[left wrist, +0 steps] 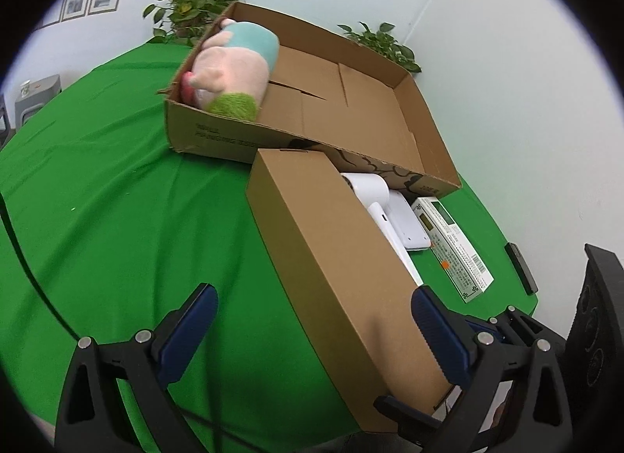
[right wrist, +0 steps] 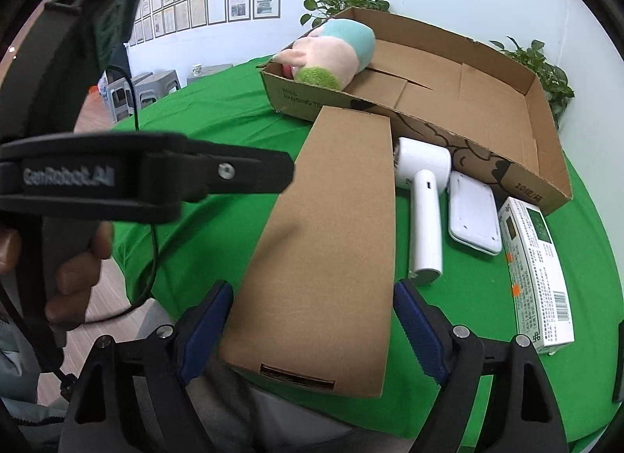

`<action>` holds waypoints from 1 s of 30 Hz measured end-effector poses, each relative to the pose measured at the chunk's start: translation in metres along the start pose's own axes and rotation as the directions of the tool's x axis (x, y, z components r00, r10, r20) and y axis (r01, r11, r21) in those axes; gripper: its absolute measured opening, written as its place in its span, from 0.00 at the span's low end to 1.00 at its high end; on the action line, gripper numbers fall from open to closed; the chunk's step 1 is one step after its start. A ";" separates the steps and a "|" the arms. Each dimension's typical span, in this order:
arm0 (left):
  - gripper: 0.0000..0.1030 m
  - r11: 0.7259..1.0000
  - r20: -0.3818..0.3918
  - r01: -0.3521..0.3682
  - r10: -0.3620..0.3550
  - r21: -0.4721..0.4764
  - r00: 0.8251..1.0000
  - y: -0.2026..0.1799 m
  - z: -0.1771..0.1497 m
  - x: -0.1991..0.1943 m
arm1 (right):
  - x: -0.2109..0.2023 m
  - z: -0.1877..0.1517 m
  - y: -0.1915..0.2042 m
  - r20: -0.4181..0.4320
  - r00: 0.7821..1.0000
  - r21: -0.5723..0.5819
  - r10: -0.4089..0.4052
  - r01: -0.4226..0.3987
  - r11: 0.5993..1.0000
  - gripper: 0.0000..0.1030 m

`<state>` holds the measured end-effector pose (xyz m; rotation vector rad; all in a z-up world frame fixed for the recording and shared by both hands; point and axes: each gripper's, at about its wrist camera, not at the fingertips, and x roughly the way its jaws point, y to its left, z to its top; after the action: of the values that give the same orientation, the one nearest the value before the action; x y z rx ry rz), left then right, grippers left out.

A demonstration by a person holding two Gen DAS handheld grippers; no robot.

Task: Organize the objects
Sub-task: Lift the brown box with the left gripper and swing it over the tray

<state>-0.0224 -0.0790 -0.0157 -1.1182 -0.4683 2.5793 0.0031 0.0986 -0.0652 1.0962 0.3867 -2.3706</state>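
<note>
Tray (right wrist: 546, 109), the big open cardboard one, sits upper centre to upper right in both views on the green table (right wrist: 218, 219). Only the plush (right wrist: 331, 59) lies in it, at its left end; rest of the floor is bare, so plenty of room. Task looks barely started: one thing in, four still out.

Closed box (right wrist: 323, 238), long and brown, runs from bottom centre up to the tray's near wall; touching or just short, can't tell. Its near end overhangs the table edge toward the person.

Right of the box, all on the cloth: white dryer (right wrist: 425, 211) just beside the box, head by the tray wall; white flat device (right wrist: 474, 215) beside the dryer handle; printed carton (right wrist: 540, 269) at right edge, near the table rim. In the left view a small black bar (left wrist: 520, 267) lies far right by the rim.

Right gripper (right wrist: 312, 320), bottom centre, jaws apart astride the box's near end, small gaps both sides, pads not pressing as far as visible. Left gripper (left wrist: 316, 328), bottom centre of its view, jaws wide, right finger (left wrist: 436, 336) at the box's right side, contact unclear; left finger over bare cloth. Holds nothing.

Open room: left half of the table is bare. Right side crowded, dryer tight against the box. Likely next: box goes up over the low tray wall.
</note>
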 end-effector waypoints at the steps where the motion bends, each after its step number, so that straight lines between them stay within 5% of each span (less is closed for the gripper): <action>1: 0.96 1.000 0.000 -0.005 0.005 -0.010 1.000 0.004 0.000 -0.003 | 0.001 0.002 0.004 -0.001 1.000 -0.004 0.024 -0.024 1.000 0.80; 5: 0.96 0.999 -0.021 -0.007 0.006 -0.045 1.000 0.016 -0.004 -0.008 | 0.002 0.008 0.014 0.006 0.994 -0.007 0.111 -0.111 0.994 0.81; 8: 0.96 0.998 -0.042 0.006 -0.008 -0.069 0.999 0.019 -0.005 -0.003 | 0.004 0.007 0.019 0.002 0.996 -0.039 0.084 -0.083 0.996 0.87; 15: 0.93 0.997 -0.104 0.056 -0.062 -0.051 0.993 0.008 -0.006 0.017 | 0.004 0.001 0.027 0.017 0.998 -0.076 0.067 -0.066 0.995 0.84; 20: 0.93 0.996 -0.147 0.072 -0.079 -0.049 0.986 0.003 -0.009 0.026 | -0.003 -0.003 0.002 0.045 0.987 0.049 0.152 -0.154 0.987 0.80; 25: 0.93 0.995 -0.171 0.086 -0.093 -0.050 0.981 -0.002 -0.011 0.030 | -0.006 -0.009 -0.033 0.073 0.954 0.220 0.289 -0.298 0.929 0.78; 30: 0.89 0.992 -0.204 0.098 -0.111 -0.075 0.973 -0.005 -0.014 0.037 | -0.008 -0.016 -0.041 0.094 0.931 0.269 0.353 -0.365 0.891 0.78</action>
<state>-0.0361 -0.0574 -0.0467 -1.3306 -0.5482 2.3406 -0.0046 0.1422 -0.0668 1.1259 -0.1691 -2.1490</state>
